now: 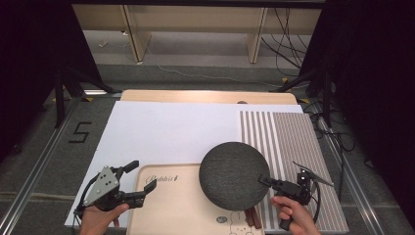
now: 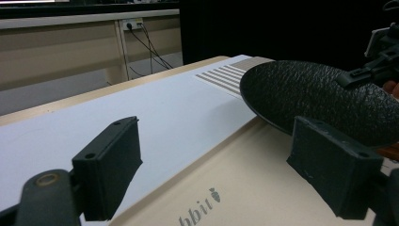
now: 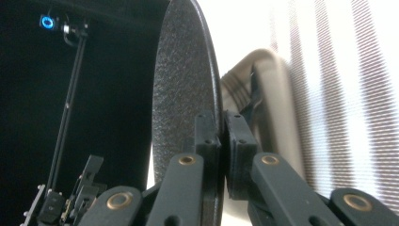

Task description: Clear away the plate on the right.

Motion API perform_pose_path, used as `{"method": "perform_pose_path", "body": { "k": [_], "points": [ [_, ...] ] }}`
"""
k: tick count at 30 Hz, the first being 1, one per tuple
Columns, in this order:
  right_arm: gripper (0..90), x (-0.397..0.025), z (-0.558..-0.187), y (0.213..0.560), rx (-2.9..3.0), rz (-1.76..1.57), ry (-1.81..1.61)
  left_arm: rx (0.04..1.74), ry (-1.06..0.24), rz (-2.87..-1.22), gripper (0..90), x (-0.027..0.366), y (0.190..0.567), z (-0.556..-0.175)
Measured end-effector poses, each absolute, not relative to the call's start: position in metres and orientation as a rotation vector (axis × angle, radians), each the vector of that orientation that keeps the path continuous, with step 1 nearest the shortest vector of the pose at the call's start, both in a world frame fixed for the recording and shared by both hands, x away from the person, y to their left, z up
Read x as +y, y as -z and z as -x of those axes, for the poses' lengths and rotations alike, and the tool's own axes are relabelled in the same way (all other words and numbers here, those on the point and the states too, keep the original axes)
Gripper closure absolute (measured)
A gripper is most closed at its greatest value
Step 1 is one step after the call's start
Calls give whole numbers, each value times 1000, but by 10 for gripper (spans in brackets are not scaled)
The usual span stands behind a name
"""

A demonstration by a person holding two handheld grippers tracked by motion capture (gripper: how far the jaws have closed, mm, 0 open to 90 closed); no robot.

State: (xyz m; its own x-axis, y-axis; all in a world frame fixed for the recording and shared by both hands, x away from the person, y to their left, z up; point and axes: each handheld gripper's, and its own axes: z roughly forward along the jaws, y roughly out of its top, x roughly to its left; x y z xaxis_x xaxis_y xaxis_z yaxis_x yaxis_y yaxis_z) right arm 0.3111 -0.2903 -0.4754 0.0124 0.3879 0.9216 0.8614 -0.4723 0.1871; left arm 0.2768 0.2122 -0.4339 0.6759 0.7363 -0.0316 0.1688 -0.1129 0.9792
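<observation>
A: Where is the dark grey round textured plate (image 1: 234,175) held?

B: Its rim is clamped by the right gripper (image 1: 266,180), above the beige wooden tray (image 1: 171,205).

A: And the left gripper (image 1: 143,176)?

B: Its jaws are spread wide, empty, beside the white sheet (image 1: 166,129) and striped mat (image 1: 288,142).

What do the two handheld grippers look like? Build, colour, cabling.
Both are black. The left gripper carries a grey three-cornered plate with small holes on top; its fingers are blocky matte black pads on linkage arms with brass-coloured pivot bushings. The right gripper has the same bushings, a thin dark plate and a black cable looping beside it. No sleeves show.
</observation>
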Motion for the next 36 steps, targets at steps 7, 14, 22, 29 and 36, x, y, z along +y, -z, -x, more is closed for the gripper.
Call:
{"method": "perform_pose_path", "body": {
  "k": [7,14,22,29,36],
  "points": [
    [866,-274,-314,474,-1295,1815,1447,754,-568,-1653,166,212,434,-277],
    [866,-261,-313,474,-1314,1798,1411,754,-570,-1653,166,212,434,-277],
    [866,-237,-314,478,-1383,1755,1360,751,-571,-1651,166,213,433,-276],
    [866,-220,-313,484,-1464,1711,1300,752,-571,-1651,166,213,433,-276],
    [865,-204,-313,487,-1491,1705,1248,751,-568,-1650,165,212,433,-276]
  ]
}}
